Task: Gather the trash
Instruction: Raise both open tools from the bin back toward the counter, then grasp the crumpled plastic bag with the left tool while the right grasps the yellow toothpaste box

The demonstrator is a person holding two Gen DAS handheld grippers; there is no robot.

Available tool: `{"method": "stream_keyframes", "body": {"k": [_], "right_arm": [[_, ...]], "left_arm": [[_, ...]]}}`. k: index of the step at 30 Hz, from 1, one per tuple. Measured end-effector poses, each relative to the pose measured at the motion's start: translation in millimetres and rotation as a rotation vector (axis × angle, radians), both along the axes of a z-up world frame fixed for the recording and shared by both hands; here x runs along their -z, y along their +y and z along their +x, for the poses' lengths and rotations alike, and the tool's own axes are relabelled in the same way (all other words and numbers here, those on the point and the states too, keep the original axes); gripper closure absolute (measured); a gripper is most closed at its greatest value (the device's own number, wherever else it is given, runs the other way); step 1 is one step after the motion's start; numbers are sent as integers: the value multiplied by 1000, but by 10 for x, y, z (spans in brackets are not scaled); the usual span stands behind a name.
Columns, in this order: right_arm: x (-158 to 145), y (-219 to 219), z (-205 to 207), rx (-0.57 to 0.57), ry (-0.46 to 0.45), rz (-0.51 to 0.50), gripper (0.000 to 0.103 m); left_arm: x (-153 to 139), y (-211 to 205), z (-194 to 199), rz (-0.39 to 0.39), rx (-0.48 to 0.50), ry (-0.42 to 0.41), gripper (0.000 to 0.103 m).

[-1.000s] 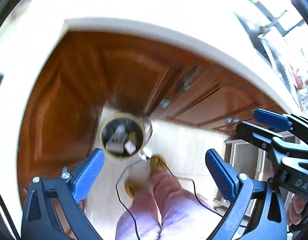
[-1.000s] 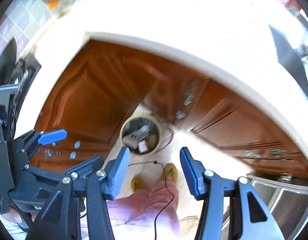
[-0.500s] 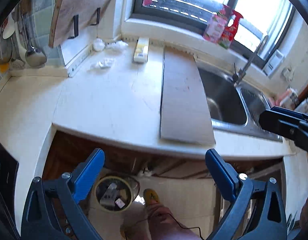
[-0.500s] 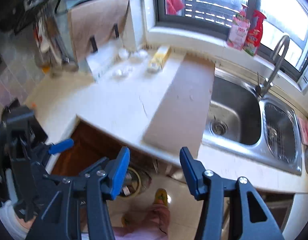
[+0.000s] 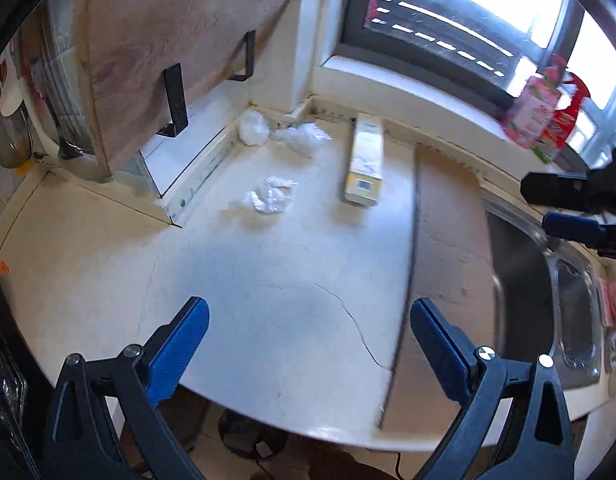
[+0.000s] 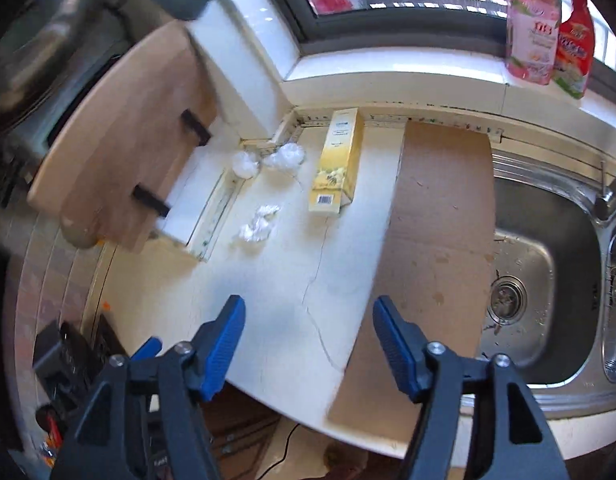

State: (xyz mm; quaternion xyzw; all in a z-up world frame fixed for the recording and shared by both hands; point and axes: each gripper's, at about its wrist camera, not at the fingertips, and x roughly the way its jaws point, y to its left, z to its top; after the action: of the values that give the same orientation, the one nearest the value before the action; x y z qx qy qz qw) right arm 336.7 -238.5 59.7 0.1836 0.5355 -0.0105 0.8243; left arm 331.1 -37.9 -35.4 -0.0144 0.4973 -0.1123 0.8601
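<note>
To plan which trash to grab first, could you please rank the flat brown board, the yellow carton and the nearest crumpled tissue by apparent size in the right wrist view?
1. Flat brown board, largest by far.
2. Yellow carton.
3. Nearest crumpled tissue, smallest.

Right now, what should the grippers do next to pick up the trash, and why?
Probably reach the right gripper forward to the nearest crumpled tissue. Both it and the left gripper hang open and empty over the counter; its jaws have just been opening. Two more wads and a yellow box lie farther back.
</note>
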Motion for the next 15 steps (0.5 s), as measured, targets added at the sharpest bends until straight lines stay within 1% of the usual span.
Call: {"method": "stream_keyframes", "body": {"k": [2,6,8,11,15], "right_arm": [[169,-44,359,14,33,2,32],[501,-37,949,21,73,-7,32],[670,-20,1161,31,88,10,32],[903,-27,1463,61,101,36,32],[1190,8,1775,83,115,22,32]], "left_arm": [[136,12,226,14,-27,25,3],[401,69,667,31,-89,70,3],[528,112,847,31,-107,84,3],[713,127,1039,61,-127,106,3],[898,135,1180,110,-147,110,3]]}}
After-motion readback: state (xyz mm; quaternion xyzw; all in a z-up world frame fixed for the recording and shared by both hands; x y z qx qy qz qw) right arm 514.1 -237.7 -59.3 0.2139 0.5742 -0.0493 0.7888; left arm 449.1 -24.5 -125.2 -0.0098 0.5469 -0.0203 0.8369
